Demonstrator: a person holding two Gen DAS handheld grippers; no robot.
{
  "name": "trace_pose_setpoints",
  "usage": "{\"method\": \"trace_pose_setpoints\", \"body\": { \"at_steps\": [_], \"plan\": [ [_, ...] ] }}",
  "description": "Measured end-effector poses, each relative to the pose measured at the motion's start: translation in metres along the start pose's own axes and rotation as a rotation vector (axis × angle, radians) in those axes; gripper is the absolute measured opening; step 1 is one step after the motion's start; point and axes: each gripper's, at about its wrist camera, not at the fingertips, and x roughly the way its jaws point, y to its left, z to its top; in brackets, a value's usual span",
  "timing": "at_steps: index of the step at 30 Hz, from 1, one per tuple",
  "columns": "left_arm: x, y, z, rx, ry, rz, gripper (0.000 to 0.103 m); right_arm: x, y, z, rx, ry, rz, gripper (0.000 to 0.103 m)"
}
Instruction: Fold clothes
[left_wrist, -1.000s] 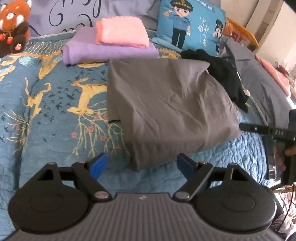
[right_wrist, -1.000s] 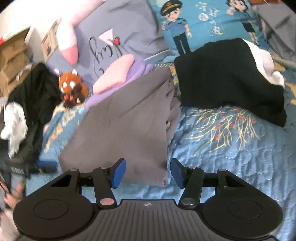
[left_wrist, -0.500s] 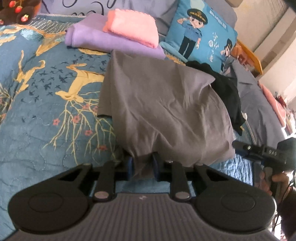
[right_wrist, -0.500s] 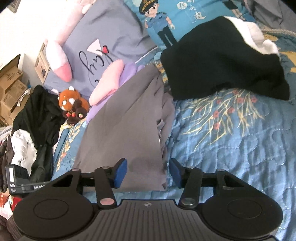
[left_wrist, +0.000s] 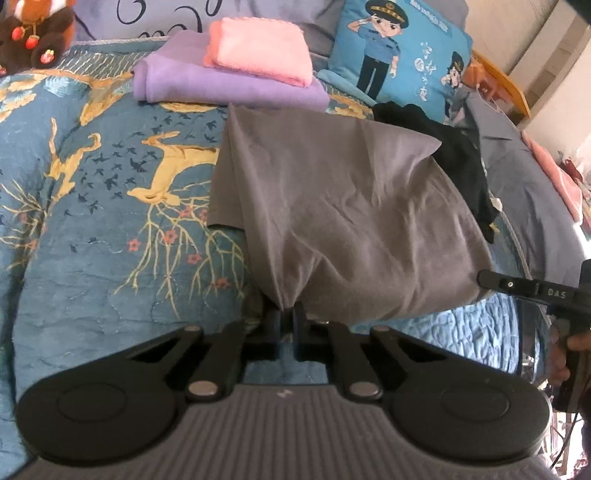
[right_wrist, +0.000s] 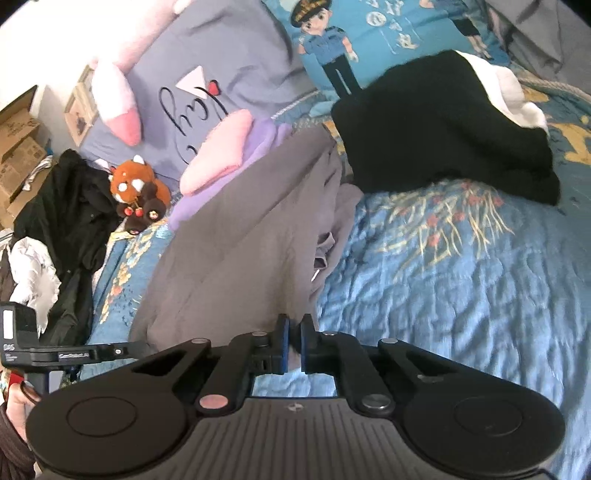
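Observation:
A grey garment lies partly folded on the blue patterned bedspread. My left gripper is shut on its near hem, and the cloth bunches into a peak between the fingers. From the other side, the grey garment runs away toward the pillows, and my right gripper is shut on its near corner. The other gripper shows at the edge of each view, held by a hand.
A folded purple cloth with a folded pink one on top lies at the back. A black garment sits beside the grey one. A cartoon pillow, a plush toy and a dark clothes pile ring the bed.
Both grippers went from open to shut on the grey garment's near edge, the left one first. The cloth now lifts and bunches at each grip.

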Motion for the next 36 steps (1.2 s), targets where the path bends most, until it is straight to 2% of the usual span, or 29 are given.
{"method": "trace_pose_setpoints", "body": {
  "at_steps": [7,11,14,15,17,18,19,20,21,22,24,28,32,34,36],
  "plan": [
    [-0.032,-0.002,-0.007,0.006,-0.027,-0.011,0.005,-0.023,0.014,-0.001,0.000,0.004,0.002,0.004],
    [-0.046,-0.003,-0.014,0.016,-0.039,-0.005,0.005,-0.030,0.012,-0.008,-0.029,-0.008,-0.104,0.002],
    [-0.049,0.000,-0.017,0.018,-0.040,0.006,0.006,-0.035,0.009,-0.015,-0.050,-0.019,-0.189,0.007],
    [-0.049,0.001,-0.017,0.022,-0.040,0.009,0.010,-0.036,0.008,-0.017,-0.056,-0.023,-0.218,0.009],
    [-0.048,-0.003,-0.018,0.037,-0.054,-0.005,0.025,-0.039,0.012,-0.020,-0.093,-0.042,-0.252,0.014],
    [-0.049,-0.006,-0.018,0.052,-0.067,-0.026,0.033,-0.040,0.021,-0.022,-0.142,-0.067,-0.239,0.019],
    [-0.049,-0.010,-0.019,0.068,-0.080,-0.046,0.042,-0.040,0.030,-0.023,-0.190,-0.093,-0.226,0.031],
    [-0.049,-0.016,-0.018,0.091,-0.091,-0.063,0.048,-0.041,0.039,-0.024,-0.239,-0.118,-0.213,0.037],
    [-0.046,-0.023,-0.016,0.118,-0.103,-0.069,0.060,-0.042,0.048,-0.025,-0.287,-0.143,-0.200,0.043],
    [-0.044,-0.031,-0.014,0.145,-0.115,-0.074,0.071,-0.038,0.060,-0.025,-0.354,-0.161,-0.190,0.046],
    [-0.032,-0.042,-0.005,0.192,-0.124,-0.071,0.081,-0.022,0.079,-0.020,-0.463,-0.161,-0.187,0.047],
    [-0.003,-0.065,0.017,0.246,-0.109,-0.067,0.081,0.017,0.095,-0.012,-0.565,-0.106,-0.175,0.047],
    [0.035,-0.064,0.023,0.267,0.030,0.064,0.081,0.043,0.097,-0.014,-0.627,-0.029,-0.191,0.045],
    [0.045,-0.052,0.014,0.277,0.080,0.129,0.083,0.034,0.093,-0.013,-0.622,-0.049,-0.213,0.045],
    [0.044,-0.036,0.001,0.264,0.103,0.160,0.084,0.025,0.088,-0.011,-0.618,-0.068,-0.236,0.046]
  ]
}}
